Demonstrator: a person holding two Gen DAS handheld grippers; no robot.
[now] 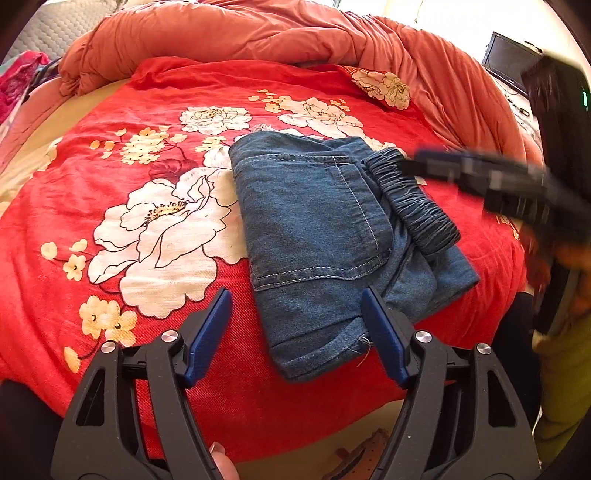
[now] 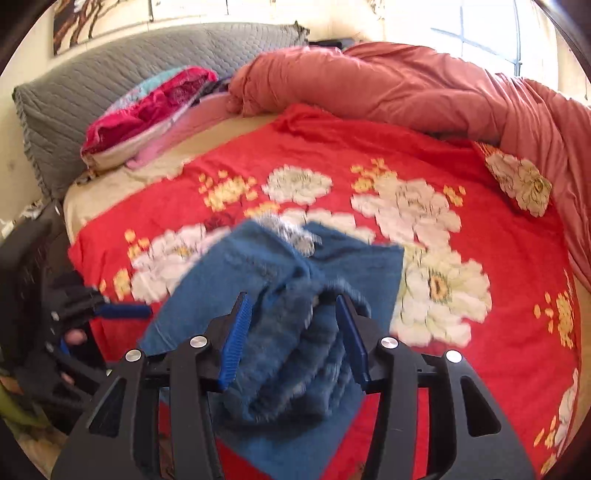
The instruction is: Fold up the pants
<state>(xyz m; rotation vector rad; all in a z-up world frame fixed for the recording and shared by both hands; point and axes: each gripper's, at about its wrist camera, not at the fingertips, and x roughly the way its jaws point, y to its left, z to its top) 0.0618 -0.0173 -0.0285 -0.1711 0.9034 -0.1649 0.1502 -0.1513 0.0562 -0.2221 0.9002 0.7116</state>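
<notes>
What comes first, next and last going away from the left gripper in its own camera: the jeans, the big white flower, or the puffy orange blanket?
From the left gripper:
1. Jeans, folded, near end between its fingers.
2. Big white flower, left, mid-bed.
3. Puffy orange blanket, bunched along the far edge.

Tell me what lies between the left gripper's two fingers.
In the left wrist view, the left gripper stands open over the near corner of the folded denim pants and a strip of the red floral bedspread; its pads press on neither.
</notes>
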